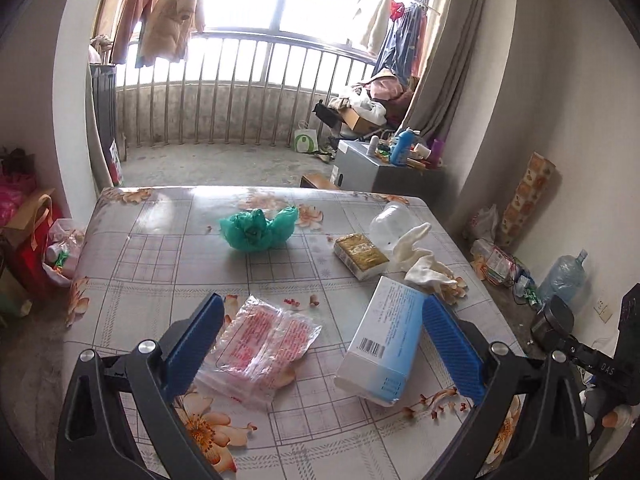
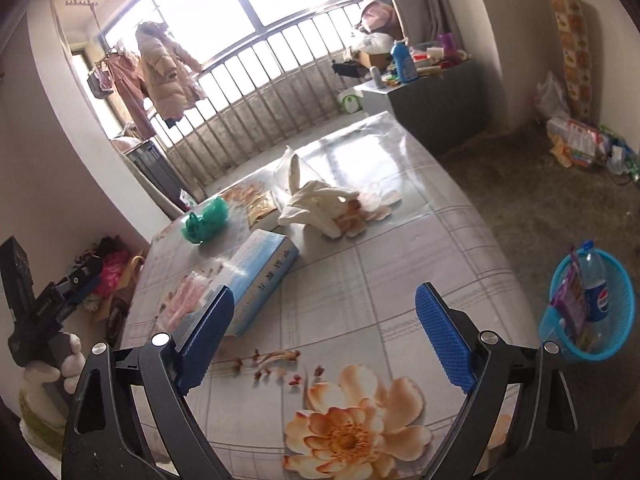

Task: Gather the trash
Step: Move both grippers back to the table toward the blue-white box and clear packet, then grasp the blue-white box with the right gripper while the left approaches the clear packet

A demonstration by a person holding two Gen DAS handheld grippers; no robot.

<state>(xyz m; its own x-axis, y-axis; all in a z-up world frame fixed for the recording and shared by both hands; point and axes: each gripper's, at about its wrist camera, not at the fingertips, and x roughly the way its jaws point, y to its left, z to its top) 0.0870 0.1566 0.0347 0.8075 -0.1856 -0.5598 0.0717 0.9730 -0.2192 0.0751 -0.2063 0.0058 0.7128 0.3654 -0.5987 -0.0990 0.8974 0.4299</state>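
Observation:
My left gripper (image 1: 323,304) is open above the flowered table (image 1: 160,272). Below its jaws lie a pink clear wrapper (image 1: 264,344) and a blue-white box (image 1: 380,344), the box beside the right pad. Farther back are a green plastic bag (image 1: 258,230), a gold packet (image 1: 360,256), a white glove (image 1: 424,260) and a clear bottle (image 1: 390,224). My right gripper (image 2: 325,292) is open over bare tablecloth (image 2: 400,280), with nothing between its fingers. The blue-white box (image 2: 260,276) lies by its left pad. A blue basket (image 2: 620,300) stands on the floor at right.
The basket holds a cola bottle (image 2: 596,288) and a purple wrapper (image 2: 572,292). A grey cabinet (image 2: 436,100) with bottles on it stands beyond the table. Bags and a water jug (image 1: 564,276) line the right wall. A gloved hand (image 2: 48,364) is at the left edge.

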